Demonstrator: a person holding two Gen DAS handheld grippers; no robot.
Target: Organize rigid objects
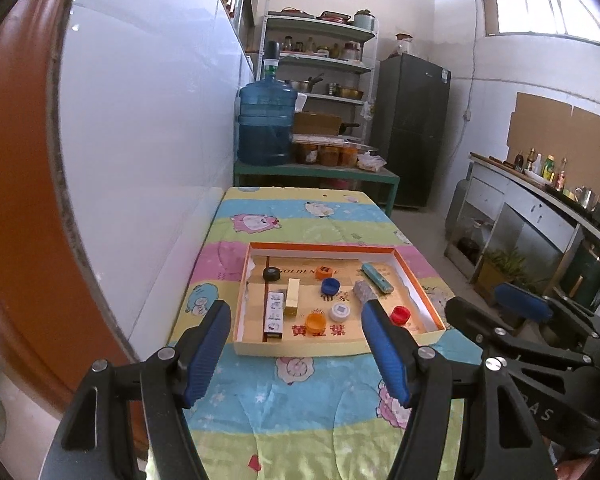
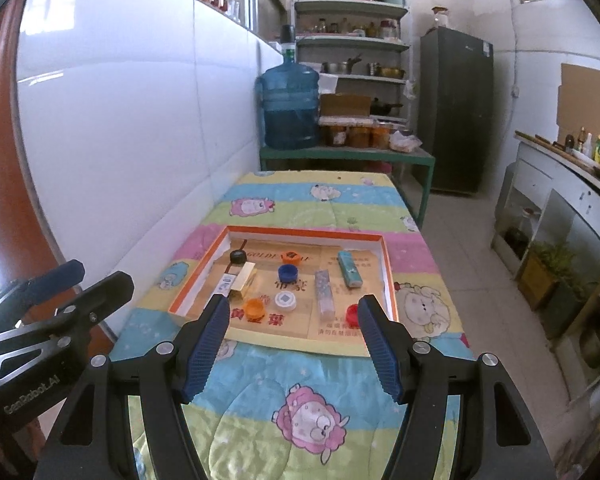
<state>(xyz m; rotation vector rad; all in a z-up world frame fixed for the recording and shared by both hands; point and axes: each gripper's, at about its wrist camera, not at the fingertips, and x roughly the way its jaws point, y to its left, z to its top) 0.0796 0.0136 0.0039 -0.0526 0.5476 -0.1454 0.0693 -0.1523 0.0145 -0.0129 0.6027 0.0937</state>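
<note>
Cardboard tray [image 1: 420, 280], orange-rimmed, sits on the cartoon quilt [image 1: 300, 408] and corrals the loose pieces: bottle caps, among them an orange cap [image 1: 315, 321] and a red cap [image 1: 400, 314], plus small boxes, evidently gathered for sorting. Left gripper [image 1: 296, 354] and right gripper [image 2: 294, 346] hover short of the tray's near wall, jaws spread wide, holding and touching nothing.

White-walled kitchen [image 1: 148, 120], shelves [image 1: 324, 60], fridge [image 1: 416, 128]
</note>
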